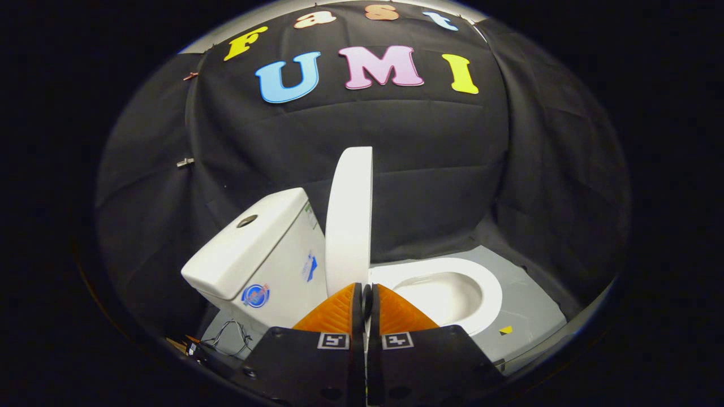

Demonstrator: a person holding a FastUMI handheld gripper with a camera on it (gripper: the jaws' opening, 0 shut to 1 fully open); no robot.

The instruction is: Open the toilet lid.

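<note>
With the lid (349,220) upright beside the tank (254,249), I'd ease the pressed-together claw (366,294) off gently so it stays leaning back.

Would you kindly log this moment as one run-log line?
lid: raised upright, beside tank | seat: down, bowl exposed | gripper: fingers together, nothing between, just before lid's lower edge

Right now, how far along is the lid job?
Mostly done: the toilet lid stands about upright beside the tank, and the seat and bowl are uncovered. In hand: the tongs look closed at the lid's lower edge; actual grip unclear. Left: lean the lid on the tank and let go.
</note>
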